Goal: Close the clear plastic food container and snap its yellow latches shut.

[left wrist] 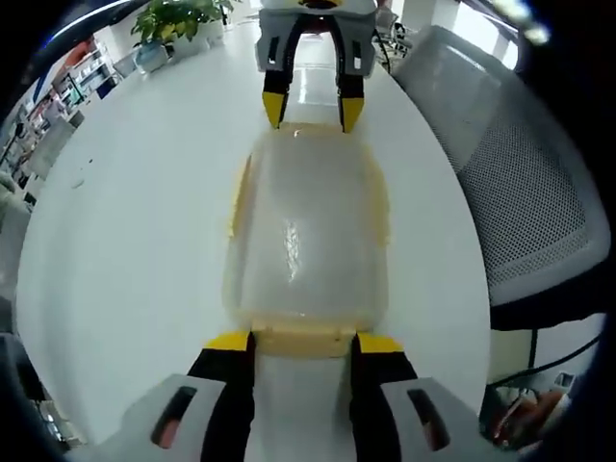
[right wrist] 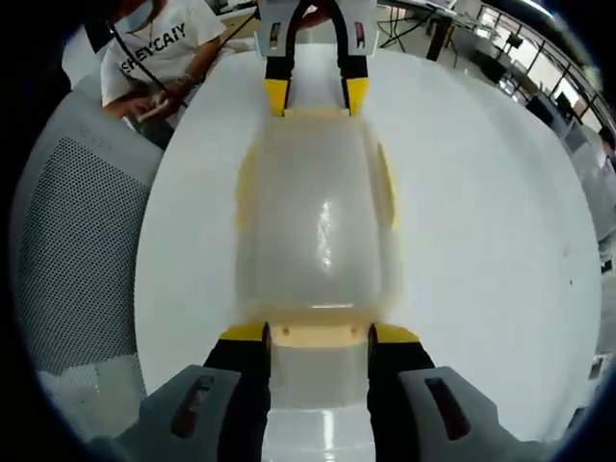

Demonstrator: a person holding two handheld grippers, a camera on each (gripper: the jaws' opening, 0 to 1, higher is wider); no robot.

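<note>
White round bench (left wrist: 144, 241) carries a clear container (left wrist: 308, 241) near its middle, lid down on top, yellow latches along the sides and ends. In the left gripper view the left gripper (left wrist: 303, 345) sits at the near end of the container, fingers (left wrist: 228, 343) parted about as wide as the near yellow latch (left wrist: 303, 339), tips at the latch's two corners; contact looks likely but I cannot tell whether they press it. Right gripper (left wrist: 314, 114) shows at the far end, facing this way, its yellow tips open and just at the container's far edge. Side latches (left wrist: 237, 197) look flat against the walls, blurry. In the right gripper view the same layout reversed: right gripper (right wrist: 319, 337) fingers (right wrist: 244, 334) spread either side of the near latch (right wrist: 319, 334), nothing clamped between them; left gripper (right wrist: 317, 96) at the far end, open, tips at the far edge of the container (right wrist: 318, 221). Grey mesh chair (left wrist: 520, 183) stands beside one bench edge; chair (right wrist: 87, 241) also seen on the other view. Potted plant (left wrist: 173, 24) at the far bench edge. Person in a white printed shirt (right wrist: 159, 48) sits beyond the bench edge, hands together.
</note>
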